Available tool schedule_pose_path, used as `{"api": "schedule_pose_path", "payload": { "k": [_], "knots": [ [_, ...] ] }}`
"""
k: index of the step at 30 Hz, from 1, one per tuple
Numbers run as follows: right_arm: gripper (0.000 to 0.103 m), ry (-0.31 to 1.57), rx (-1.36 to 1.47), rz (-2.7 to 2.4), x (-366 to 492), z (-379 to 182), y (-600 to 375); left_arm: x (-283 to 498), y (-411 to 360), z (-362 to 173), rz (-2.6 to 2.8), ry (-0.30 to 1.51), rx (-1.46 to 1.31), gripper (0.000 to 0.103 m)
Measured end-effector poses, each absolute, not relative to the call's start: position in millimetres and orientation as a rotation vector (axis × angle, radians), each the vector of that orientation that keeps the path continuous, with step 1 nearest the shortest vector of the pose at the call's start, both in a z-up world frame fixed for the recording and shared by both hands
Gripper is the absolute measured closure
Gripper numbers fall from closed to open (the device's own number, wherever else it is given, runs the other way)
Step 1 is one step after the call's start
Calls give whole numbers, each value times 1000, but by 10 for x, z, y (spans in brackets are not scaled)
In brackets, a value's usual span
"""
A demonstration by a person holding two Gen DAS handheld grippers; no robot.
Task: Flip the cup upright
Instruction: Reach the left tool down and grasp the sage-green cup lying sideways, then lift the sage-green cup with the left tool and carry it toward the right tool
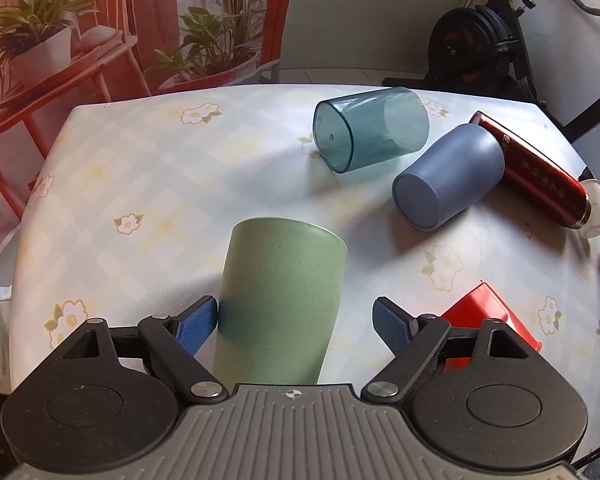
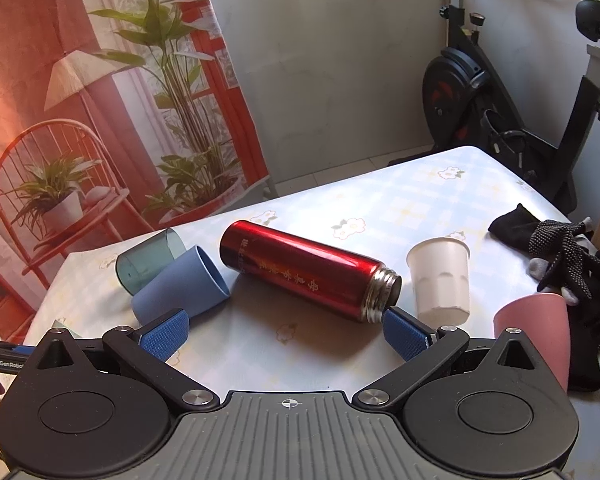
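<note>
Matte speckled green cup (image 1: 278, 304), base up, mouth down on the tabletop (image 1: 148, 168), standing at 12 o'clock from the left gripper (image 1: 294, 322). Sits between jaws spread wide: left pad touching its wall, right pad clear of it. Right gripper (image 2: 286, 334) also wide apart, holding nothing, red flask (image 2: 308, 270) lying at 12 o'clock.

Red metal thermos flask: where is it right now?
The red metal thermos flask lies on its side mid-table in the right wrist view, open mouth toward the white plastic cup, its base end beside the tipped-over blue matte cup.
</note>
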State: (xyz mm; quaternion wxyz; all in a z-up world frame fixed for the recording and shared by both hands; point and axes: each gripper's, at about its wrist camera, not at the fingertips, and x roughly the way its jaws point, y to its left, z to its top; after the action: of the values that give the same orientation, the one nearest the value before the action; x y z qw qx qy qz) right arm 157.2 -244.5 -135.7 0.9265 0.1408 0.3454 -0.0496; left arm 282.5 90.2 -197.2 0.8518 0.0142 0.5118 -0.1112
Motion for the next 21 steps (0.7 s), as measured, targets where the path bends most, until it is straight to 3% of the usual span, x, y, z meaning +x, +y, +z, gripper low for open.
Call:
{"api": "schedule_pose_path", "payload": {
  "k": [3, 4, 15, 21],
  "knots": [
    [0, 708, 288, -99, 1567, -1355, -2448, 2859, 896, -2039, -217, 1104, 21, 25],
    [0, 708, 288, -97, 1559, -1352, -2442, 2871, 897, -2054, -210, 1112, 21, 31],
    [0, 719, 309, -99, 1512, -1324, -2460, 2865, 847, -2032, -175, 1108, 34, 33],
    [0, 693, 323, -98, 1427, -1229, -2496, 2787, 863, -1666, -145, 1035, 21, 33]
  ]
}}
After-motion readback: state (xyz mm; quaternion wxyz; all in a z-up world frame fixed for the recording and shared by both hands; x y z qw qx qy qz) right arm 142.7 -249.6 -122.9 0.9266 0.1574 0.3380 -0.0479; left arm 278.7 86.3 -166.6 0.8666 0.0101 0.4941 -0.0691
